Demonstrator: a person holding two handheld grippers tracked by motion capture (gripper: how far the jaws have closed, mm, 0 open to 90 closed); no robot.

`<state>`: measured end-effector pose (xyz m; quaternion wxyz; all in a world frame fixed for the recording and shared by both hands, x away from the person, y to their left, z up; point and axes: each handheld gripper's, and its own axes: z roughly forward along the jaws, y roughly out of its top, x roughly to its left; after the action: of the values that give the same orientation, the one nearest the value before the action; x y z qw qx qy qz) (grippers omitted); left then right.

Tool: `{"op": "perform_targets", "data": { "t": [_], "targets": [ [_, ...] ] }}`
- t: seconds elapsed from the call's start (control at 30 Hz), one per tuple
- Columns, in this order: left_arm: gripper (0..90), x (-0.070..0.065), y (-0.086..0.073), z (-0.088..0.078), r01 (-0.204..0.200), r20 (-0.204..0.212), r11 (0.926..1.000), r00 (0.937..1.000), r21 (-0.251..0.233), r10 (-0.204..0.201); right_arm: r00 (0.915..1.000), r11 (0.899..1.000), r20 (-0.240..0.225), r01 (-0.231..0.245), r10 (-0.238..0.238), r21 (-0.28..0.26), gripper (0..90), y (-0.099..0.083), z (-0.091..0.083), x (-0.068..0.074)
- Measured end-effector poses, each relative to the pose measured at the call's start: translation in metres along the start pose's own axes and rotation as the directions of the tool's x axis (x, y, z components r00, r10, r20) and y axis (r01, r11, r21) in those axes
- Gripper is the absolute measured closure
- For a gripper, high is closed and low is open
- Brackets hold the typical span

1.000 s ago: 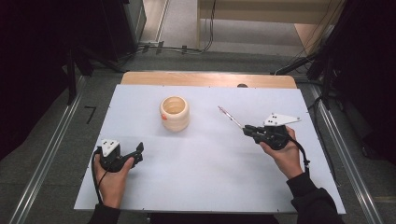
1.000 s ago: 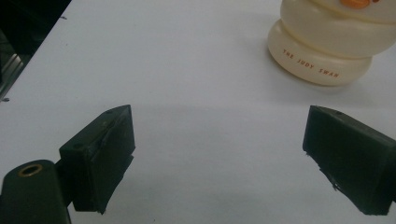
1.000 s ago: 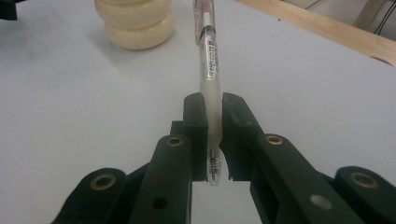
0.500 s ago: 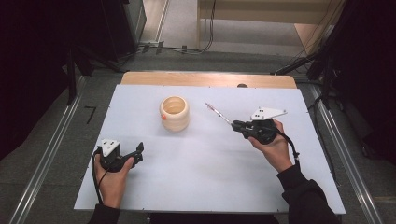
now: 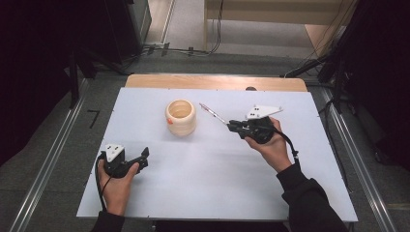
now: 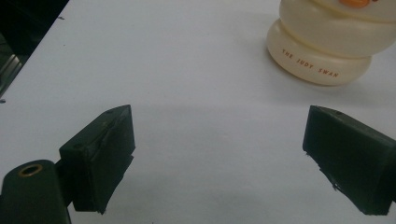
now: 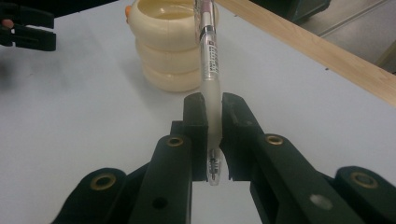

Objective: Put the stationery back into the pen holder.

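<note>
On the white worktop [image 5: 212, 183], seen from the high view, a cream ribbed holder [image 5: 181, 117] stands upright a little left of the middle, its mouth open to the top. Just to the right of it, the right gripper [image 5: 231, 125] is held above the surface, clenched on a pen [image 5: 213, 113] that sticks out from its jaws toward the holder, slanting up and to the left, with its far end near the holder's rim but apart from it. In the right gripper view the two black jaws press on the frosted grip section of the pen [image 7: 208, 60] from either side; the pen's tip with its spring pokes back between them toward the camera, while the clear barrel with a printed label runs forward, and its far end lies in line with the holder [image 7: 164, 46], whose stacked rounded rings and hollow inside show beyond it. A strip of bare wood [image 5: 215, 82] edges the far side of the worktop. The left gripper [image 5: 143, 157] sits low near the front left of the worktop, in a hand [image 5: 116, 181] resting on the surface, well apart from the holder. In the left gripper view its jaws stand wide with nothing between them but white surface, and the holder's base [image 6: 322, 60], with small orange lettering around it, shows at the upper right.
</note>
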<state>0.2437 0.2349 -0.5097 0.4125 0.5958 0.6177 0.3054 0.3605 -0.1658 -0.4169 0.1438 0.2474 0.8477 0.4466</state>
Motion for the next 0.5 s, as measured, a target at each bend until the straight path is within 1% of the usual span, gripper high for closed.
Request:
{"op": "perform_targets", "data": {
  "t": [0.07, 0.17, 0.33, 0.5],
  "targets": [
    [9.7, 0.000, 0.000, 0.000, -0.003, 0.001, 1.0000, 1.0000, -0.001, 0.003, 0.9999, 1.000, -0.005, 0.012, -0.012, 0.002, 78.8, 0.004, 0.003, 0.001],
    [9.7, 0.000, 0.000, 0.000, -0.004, 0.003, 1.0000, 1.0000, -0.001, 0.004, 0.9998, 1.000, -0.009, 0.015, -0.015, 0.007, 78.8, 0.010, 0.007, 0.003],
    [9.7, 0.000, 0.000, 0.000, -0.003, 0.003, 1.0000, 1.0000, -0.001, 0.003, 0.9992, 0.999, -0.021, 0.033, -0.033, 0.016, 78.8, 0.017, 0.016, 0.008],
    [9.7, 0.000, 0.001, 0.000, -0.003, 0.005, 1.0000, 1.0000, -0.002, 0.003, 0.9991, 0.999, -0.030, 0.031, -0.030, 0.027, 78.8, 0.021, 0.025, 0.010]
  ]
}}
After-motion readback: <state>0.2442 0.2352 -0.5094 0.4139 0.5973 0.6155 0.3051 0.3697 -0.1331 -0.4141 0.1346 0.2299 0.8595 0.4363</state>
